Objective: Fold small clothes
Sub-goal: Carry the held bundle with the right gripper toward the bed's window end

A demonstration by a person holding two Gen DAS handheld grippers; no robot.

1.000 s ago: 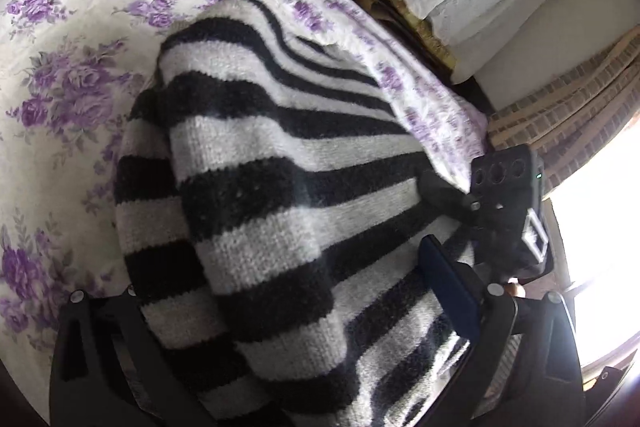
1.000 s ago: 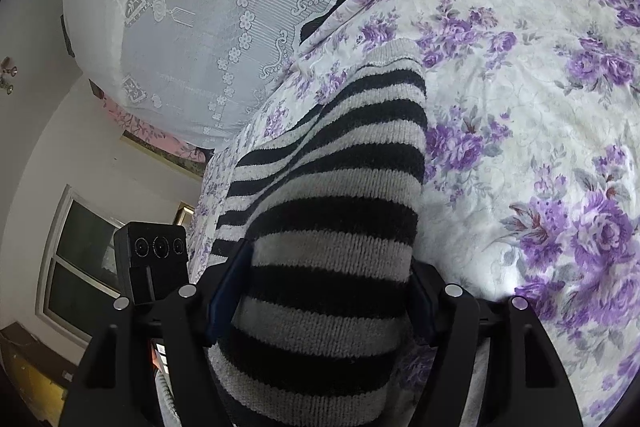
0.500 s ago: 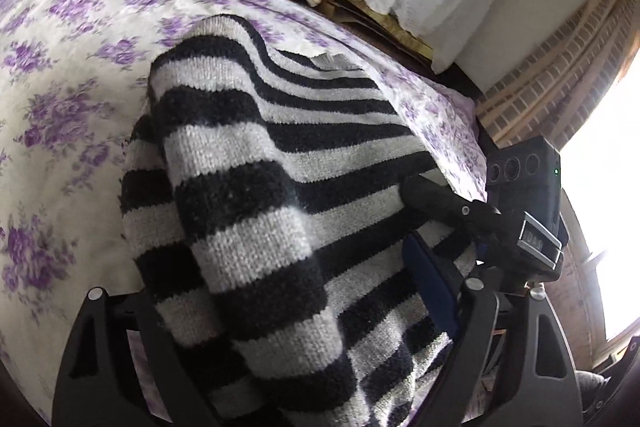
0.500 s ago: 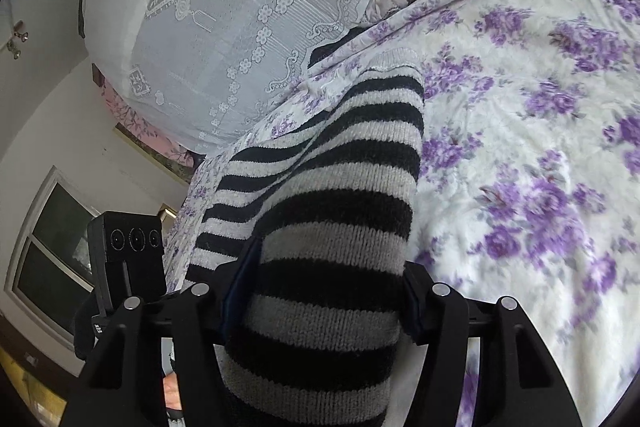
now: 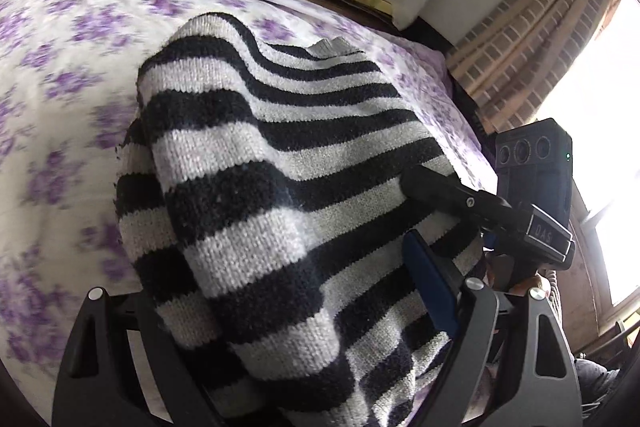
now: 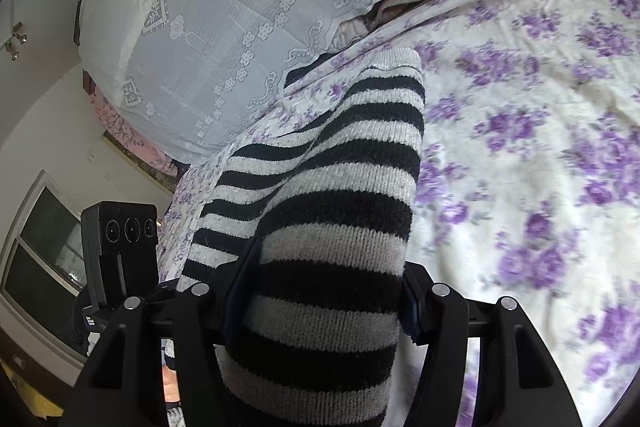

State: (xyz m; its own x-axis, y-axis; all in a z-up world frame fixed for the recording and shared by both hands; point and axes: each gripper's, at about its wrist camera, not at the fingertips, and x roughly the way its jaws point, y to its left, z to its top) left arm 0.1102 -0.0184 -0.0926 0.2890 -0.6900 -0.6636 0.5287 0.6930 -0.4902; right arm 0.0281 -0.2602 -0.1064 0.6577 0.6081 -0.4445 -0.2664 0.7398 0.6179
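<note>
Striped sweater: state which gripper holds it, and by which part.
Both hold the striped sweater. The right gripper clamps a bunched fold at its near end; the left gripper, whose jaws have just been closing, has another bunched fold.

striped sweater (image 5: 256, 195) lifted, both grips tightened

The left wrist view looks from just behind the left hand-held gripper (image 5: 280, 307), angled down along its fingers and very close to the striped sweater (image 5: 260, 187), toward the head of the bed (image 5: 60, 67) and a curtained window at right. The right wrist view sits likewise on the right hand-held gripper (image 6: 320, 303), aimed less steeply toward a lace cloth (image 6: 220, 27). Both share the sweater, the floral bedspread, and each other's gripper.
</note>
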